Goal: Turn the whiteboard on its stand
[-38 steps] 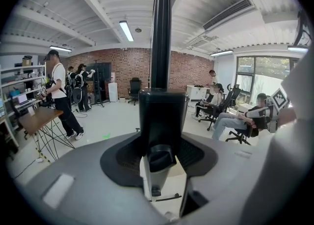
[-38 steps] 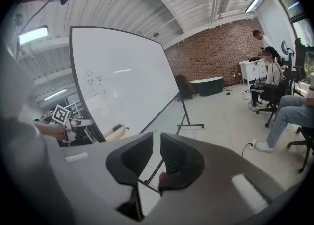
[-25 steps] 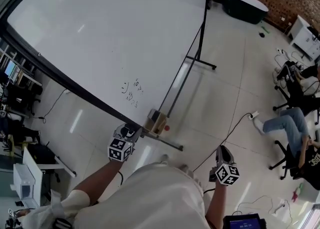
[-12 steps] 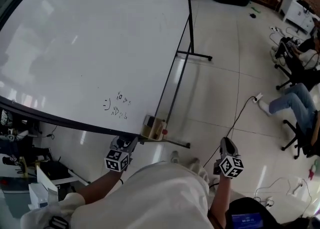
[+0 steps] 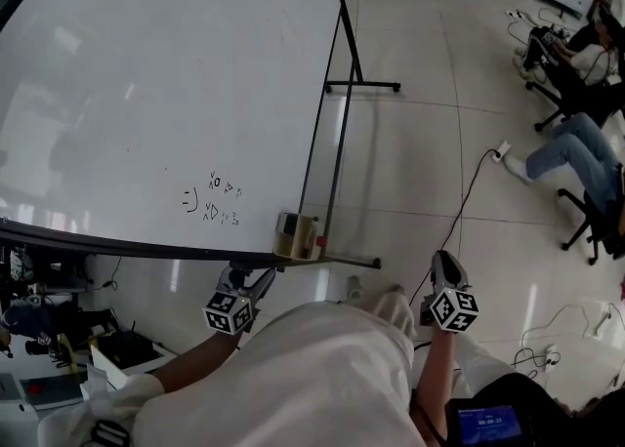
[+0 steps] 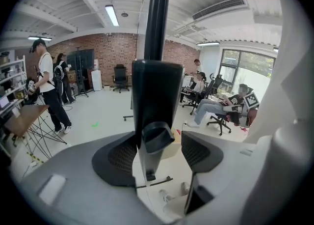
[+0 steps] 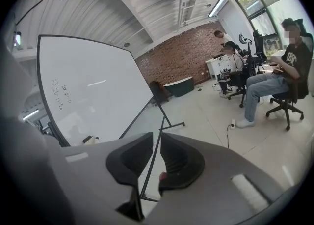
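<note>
The one whiteboard (image 5: 176,74) fills the left and far side, tipped on its one stand (image 5: 337,142). Its dark edge bar (image 5: 117,243) runs along the near side, just over the left claw (image 5: 256,281). That claw has just been opening; the bar sits between its jaws but no pad squeezes it. One small box (image 5: 296,235) sits by the bar. The board looks big, stiff and smooth, maybe heavy yet easy to swing; hold the bar, not the slippery face. The right claw (image 5: 444,262), well to the right, is nearly closed on nothing; two claws in all.
</note>
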